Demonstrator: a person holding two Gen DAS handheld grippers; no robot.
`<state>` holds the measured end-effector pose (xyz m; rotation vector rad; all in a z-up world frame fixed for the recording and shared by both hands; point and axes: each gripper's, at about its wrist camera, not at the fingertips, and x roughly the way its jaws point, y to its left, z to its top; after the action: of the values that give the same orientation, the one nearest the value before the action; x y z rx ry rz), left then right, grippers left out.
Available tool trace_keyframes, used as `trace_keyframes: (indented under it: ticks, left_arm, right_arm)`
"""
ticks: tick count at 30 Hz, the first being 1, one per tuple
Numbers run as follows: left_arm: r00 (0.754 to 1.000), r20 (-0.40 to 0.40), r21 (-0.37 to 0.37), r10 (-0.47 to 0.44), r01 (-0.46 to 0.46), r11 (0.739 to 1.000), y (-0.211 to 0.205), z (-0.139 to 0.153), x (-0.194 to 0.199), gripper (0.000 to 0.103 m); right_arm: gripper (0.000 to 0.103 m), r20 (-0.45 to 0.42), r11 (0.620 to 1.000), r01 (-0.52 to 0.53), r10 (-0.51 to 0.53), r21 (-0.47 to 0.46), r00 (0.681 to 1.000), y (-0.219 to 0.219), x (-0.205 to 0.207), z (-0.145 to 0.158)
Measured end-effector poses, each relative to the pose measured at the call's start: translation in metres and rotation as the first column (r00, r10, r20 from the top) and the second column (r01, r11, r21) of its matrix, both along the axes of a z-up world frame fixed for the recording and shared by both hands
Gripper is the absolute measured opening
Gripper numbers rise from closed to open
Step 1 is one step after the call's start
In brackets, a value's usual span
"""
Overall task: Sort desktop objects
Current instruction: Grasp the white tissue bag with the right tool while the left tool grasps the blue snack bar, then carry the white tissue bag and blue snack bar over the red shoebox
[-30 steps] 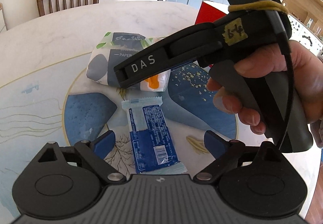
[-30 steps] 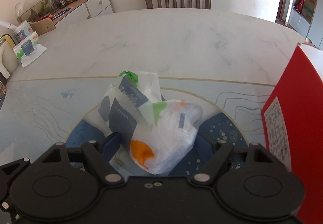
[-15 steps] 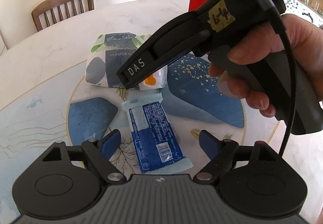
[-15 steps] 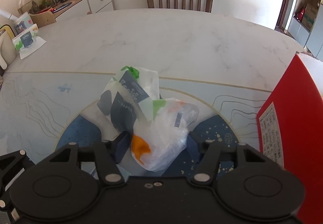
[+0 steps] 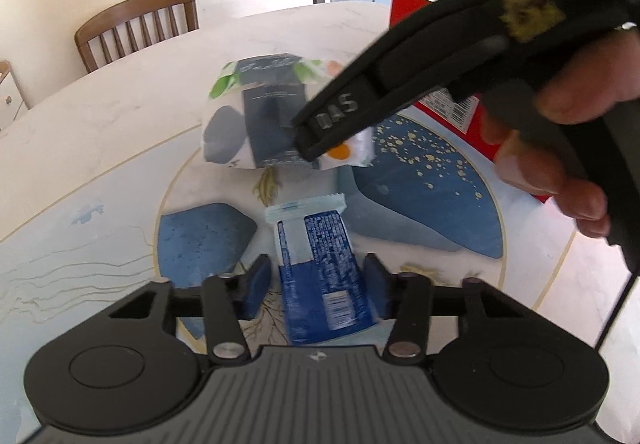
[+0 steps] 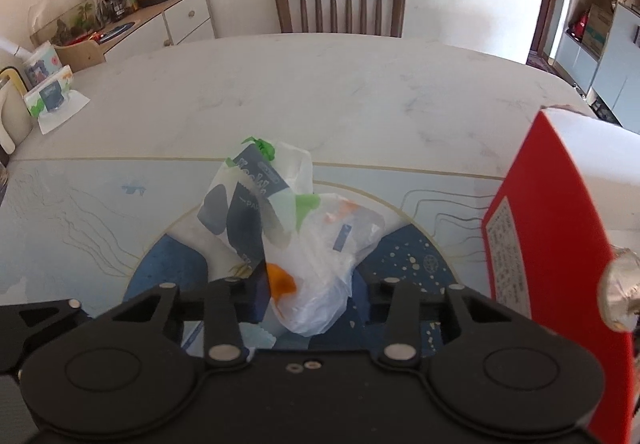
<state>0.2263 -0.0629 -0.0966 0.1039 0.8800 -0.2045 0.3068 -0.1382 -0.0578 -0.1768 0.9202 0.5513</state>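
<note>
A soft tissue pack with dark blue, green and orange print hangs lifted above the table. My right gripper is shut on its near end. The pack also shows in the left wrist view, held by the right gripper's black fingers. A blue snack wrapper lies flat on the blue-patterned mat. My left gripper has closed in on both sides of the wrapper, pads at its edges.
A red box stands at the right, close to my right gripper; it shows behind the hand in the left wrist view. A wooden chair stands at the table's far side. Another tissue pack lies far left.
My right gripper closed on the tissue pack and lifted it off the mat. My left gripper moved forward over the blue wrapper and narrowed its fingers around it.
</note>
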Motion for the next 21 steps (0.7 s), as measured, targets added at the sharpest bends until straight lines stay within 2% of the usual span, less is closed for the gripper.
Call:
trace_keyframes:
  ticks: [11, 21]
  left_arm:
    - [1.0, -0.012, -0.048, 0.025, -0.026, 0.999, 0.011, 0.005, 0.001, 0.036]
    - [0.999, 0.019, -0.098, 0.036, -0.034, 0.995, 0.016, 0.04, -0.014, 0.036]
  right_arm:
    - [0.039, 0.008, 0.998, 0.042, -0.043, 0.042, 0.999, -0.016, -0.016, 0.024]
    - [0.039, 0.019, 0.994, 0.069, -0.071, 0.084, 0.997, -0.038, -0.035, 0.055]
